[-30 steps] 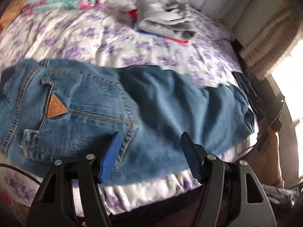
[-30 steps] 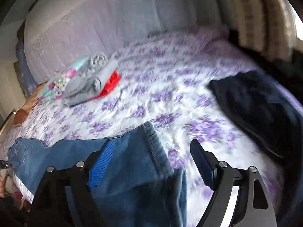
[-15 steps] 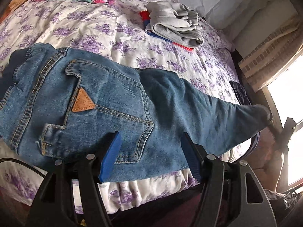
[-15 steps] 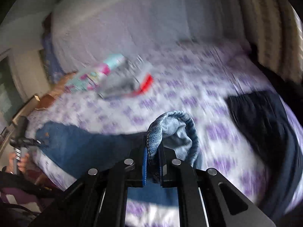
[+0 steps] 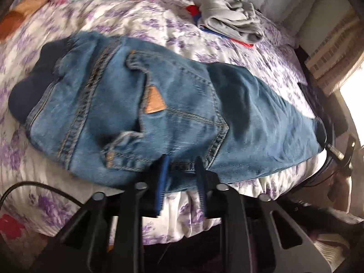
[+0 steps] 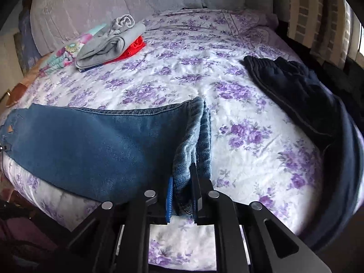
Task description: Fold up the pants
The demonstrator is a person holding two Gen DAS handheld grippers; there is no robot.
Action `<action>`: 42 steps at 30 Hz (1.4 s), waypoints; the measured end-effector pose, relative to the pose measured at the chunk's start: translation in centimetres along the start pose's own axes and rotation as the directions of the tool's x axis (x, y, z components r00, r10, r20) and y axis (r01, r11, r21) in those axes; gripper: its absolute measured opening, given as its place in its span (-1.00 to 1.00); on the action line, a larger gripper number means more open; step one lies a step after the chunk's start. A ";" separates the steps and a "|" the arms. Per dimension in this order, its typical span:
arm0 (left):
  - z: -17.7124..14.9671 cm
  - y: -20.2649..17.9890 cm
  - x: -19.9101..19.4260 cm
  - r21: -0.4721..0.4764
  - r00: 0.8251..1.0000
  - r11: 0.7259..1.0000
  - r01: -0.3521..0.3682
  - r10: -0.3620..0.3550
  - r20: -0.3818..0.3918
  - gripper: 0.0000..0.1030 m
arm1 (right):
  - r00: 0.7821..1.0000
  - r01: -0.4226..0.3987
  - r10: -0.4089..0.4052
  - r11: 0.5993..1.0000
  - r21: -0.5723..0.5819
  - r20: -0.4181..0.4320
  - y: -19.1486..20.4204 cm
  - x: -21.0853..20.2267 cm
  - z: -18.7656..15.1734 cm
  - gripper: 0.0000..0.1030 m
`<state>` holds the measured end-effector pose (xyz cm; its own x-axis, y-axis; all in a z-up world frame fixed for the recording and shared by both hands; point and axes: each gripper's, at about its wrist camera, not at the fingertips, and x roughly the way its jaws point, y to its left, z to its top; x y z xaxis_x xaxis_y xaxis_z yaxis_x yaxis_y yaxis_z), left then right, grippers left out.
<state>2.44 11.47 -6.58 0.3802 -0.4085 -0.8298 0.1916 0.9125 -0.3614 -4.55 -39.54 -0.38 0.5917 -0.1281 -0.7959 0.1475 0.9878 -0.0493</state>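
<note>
The jeans (image 5: 173, 113) lie across the middle of the left view on a bedspread (image 5: 141, 25) of white cotton printed with purple flowers. The denim is mid-blue and worn, with orange topstitching, a rear pocket and a tan triangular patch (image 5: 154, 102). The left gripper (image 5: 180, 175), low centre, has its jaws narrowed onto the near edge of the denim below the pocket, pinching it.

In the right view the leg runs from the left edge to the centre, and the right gripper (image 6: 182, 193), low centre, has its jaws pressed onto the bunched hem (image 6: 193, 136), showing the paler inside weave.

At upper left of that view sits a stack of soft grey knit (image 6: 109, 43) over red cloth (image 6: 135, 46). A dark navy garment (image 6: 307, 104) sprawls at right.
</note>
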 end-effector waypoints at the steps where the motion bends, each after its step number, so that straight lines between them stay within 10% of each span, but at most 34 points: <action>1: 0.0 0.3 -0.2 -0.018 1.000 1.000 0.015 -0.015 -0.007 -0.60 | 0.998 0.065 -0.064 0.998 -0.016 0.025 0.2 -0.9 0.2 -0.44; 4: 0.0 -1.4 -1.9 0.029 1.000 1.000 0.008 -0.009 0.019 -0.19 | 0.970 0.162 -0.147 0.985 -0.064 0.194 2.1 -4.6 2.1 -0.25; 6: 0.5 -3.6 -3.0 0.079 0.996 0.996 0.027 -0.034 0.087 0.76 | 0.959 -0.127 0.140 0.990 -0.070 0.245 4.2 -6.2 4.9 -0.20; 7: 1.0 -5.1 -3.6 0.115 0.988 0.993 0.025 -0.042 0.149 0.82 | 0.944 -0.219 0.234 0.972 -0.089 0.232 5.4 -6.1 6.0 -0.20; 11: 3.1 -8.8 -0.8 0.213 0.993 0.977 0.010 -0.034 0.114 0.83 | 0.777 -0.609 0.628 0.765 -0.211 0.037 15.6 -1.6 11.2 -0.13; 17: 1.8 -8.9 4.8 0.285 0.991 0.951 -0.119 0.129 -0.016 0.83 | 0.566 -0.816 0.776 0.576 -0.053 -0.278 24.8 9.7 15.3 -0.12; 23: 2.0 -7.4 4.0 0.228 0.998 0.973 -0.028 0.040 -0.050 0.84 | 0.237 -0.948 0.864 0.306 0.089 -0.444 30.3 13.4 15.9 -0.32; 24: 2.3 -7.0 3.9 0.210 0.998 0.978 -0.005 0.017 -0.058 0.84 | 0.226 -0.948 0.851 0.304 0.095 -0.474 31.3 13.9 15.3 -0.39; 27: 2.8 -6.9 4.0 0.185 0.996 0.982 0.036 -0.020 -0.088 0.84 | 0.409 -0.875 0.742 0.485 0.005 -0.531 31.9 16.9 13.5 -1.00; 29: 2.9 -7.0 4.0 0.196 0.994 0.979 0.047 -0.027 -0.103 0.84 | 0.329 -0.892 0.798 0.438 0.110 -0.505 30.1 18.6 12.8 -1.00; 30: 2.8 -7.0 4.0 0.202 0.994 0.978 0.048 -0.027 -0.107 0.84 | 0.332 -0.891 0.809 0.438 0.120 -0.485 29.2 18.6 12.7 -1.00; 34: 2.5 -6.7 4.2 0.191 0.991 0.979 0.068 -0.044 -0.126 0.84 | 0.454 -0.854 0.790 0.518 0.052 -0.412 27.3 17.4 13.2 -1.00; 37: 2.7 -6.5 4.7 0.177 0.988 0.981 0.084 -0.059 -0.141 0.87 | 0.482 -0.841 0.793 0.538 0.058 -0.372 26.4 17.1 15.1 -0.37; 42: 2.6 -6.9 5.2 0.184 0.989 0.980 0.070 -0.044 -0.141 0.89 | 0.394 -0.867 0.763 0.494 0.068 -0.513 30.0 19.0 16.0 -0.22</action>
<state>5.46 2.97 -7.27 0.2399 -0.4411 -0.8648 0.3808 0.8622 -0.3341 23.78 -13.80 -7.28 -0.0608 0.7482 -0.6606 -0.3858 0.5928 0.7069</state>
